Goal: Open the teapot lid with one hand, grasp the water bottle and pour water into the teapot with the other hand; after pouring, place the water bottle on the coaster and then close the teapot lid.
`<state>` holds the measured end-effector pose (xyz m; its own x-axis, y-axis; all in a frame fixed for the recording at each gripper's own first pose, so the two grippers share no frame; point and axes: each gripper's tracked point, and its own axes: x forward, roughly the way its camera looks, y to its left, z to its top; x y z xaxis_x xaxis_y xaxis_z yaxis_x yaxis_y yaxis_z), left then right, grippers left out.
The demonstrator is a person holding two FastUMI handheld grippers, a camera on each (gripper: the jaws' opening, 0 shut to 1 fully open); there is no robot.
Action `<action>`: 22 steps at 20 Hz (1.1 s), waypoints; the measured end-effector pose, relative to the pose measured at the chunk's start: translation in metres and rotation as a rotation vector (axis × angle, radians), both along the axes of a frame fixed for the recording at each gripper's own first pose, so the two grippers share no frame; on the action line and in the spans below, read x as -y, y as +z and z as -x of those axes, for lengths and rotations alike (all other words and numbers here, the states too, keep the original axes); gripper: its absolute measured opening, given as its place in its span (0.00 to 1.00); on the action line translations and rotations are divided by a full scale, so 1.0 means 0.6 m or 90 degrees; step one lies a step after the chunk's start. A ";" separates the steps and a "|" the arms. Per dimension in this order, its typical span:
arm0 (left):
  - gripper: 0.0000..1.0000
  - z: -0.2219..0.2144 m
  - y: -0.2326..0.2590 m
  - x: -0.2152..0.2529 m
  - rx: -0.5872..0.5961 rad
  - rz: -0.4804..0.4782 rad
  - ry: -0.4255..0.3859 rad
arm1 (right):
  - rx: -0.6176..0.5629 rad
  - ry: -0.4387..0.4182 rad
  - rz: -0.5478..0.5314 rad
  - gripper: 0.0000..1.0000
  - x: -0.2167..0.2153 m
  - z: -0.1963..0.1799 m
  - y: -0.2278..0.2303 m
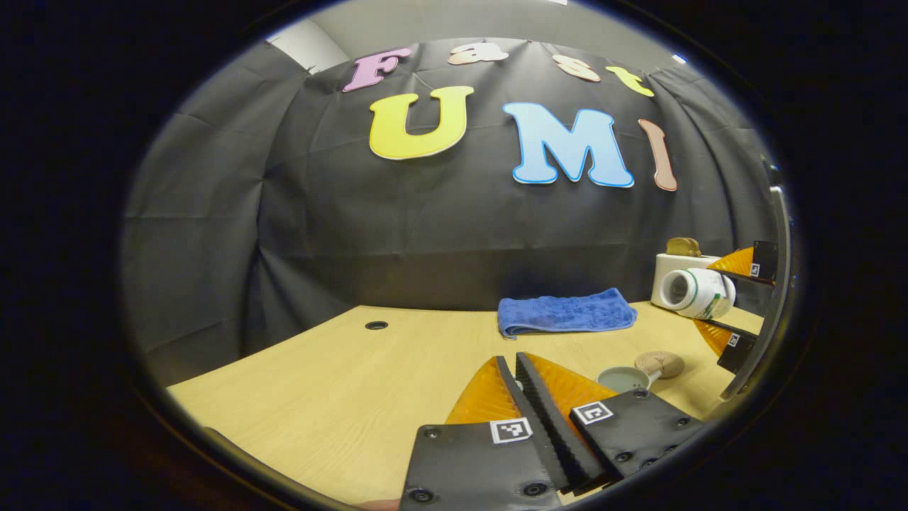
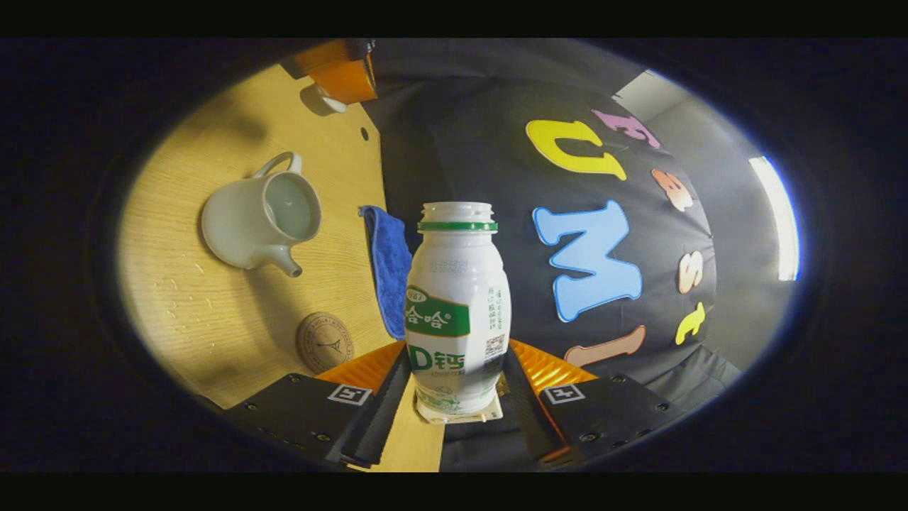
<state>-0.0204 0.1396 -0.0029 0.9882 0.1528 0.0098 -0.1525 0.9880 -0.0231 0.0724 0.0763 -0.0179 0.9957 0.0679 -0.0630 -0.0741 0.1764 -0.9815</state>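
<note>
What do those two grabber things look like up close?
Each gripper, left gripper and right gripper, has two flat black plates held by round screws, each plate carrying a small square black-and-white code sticker. Ribbed, see-through orange wedges sit behind the fingers, whose inner faces have saw-like teeth.

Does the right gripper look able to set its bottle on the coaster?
Probably yes: the coaster lies bare, apart from the teapot and blue towel, with nothing over it.

We see a pale wooden table (image 1: 305, 383) — on it lie a folded blue towel (image 1: 566, 312), an open teapot (image 2: 257, 221), a round coaster (image 2: 324, 342) and scattered water drops (image 2: 177, 298).
</note>
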 end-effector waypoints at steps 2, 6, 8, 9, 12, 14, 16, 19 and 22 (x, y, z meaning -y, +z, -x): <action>0.08 0.001 -0.001 -0.001 0.000 0.001 0.000 | 0.009 0.004 0.020 0.73 -0.002 0.000 0.005; 0.09 0.001 -0.003 -0.005 -0.002 0.002 0.000 | 0.028 0.015 0.071 0.73 -0.010 -0.010 0.019; 0.09 0.002 -0.004 -0.005 -0.003 0.003 -0.001 | 0.034 0.021 0.094 0.73 -0.011 -0.014 0.024; 0.09 0.001 -0.006 -0.004 -0.003 0.003 -0.003 | 0.036 0.024 0.104 0.73 -0.013 -0.016 0.027; 0.09 0.000 -0.009 -0.001 -0.006 0.002 -0.006 | 0.041 0.030 0.122 0.73 -0.014 -0.013 0.030; 0.09 0.000 -0.008 -0.001 -0.007 0.002 -0.008 | 0.045 0.035 0.133 0.73 -0.017 -0.017 0.035; 0.09 -0.001 -0.008 0.002 -0.008 0.001 -0.009 | 0.049 0.038 0.144 0.74 -0.018 -0.023 0.041; 0.09 -0.002 -0.011 0.002 -0.009 -0.001 -0.011 | 0.059 0.043 0.165 0.73 -0.022 -0.021 0.046; 0.09 -0.002 -0.011 0.003 -0.011 -0.002 -0.011 | 0.066 0.051 0.181 0.73 -0.026 -0.019 0.047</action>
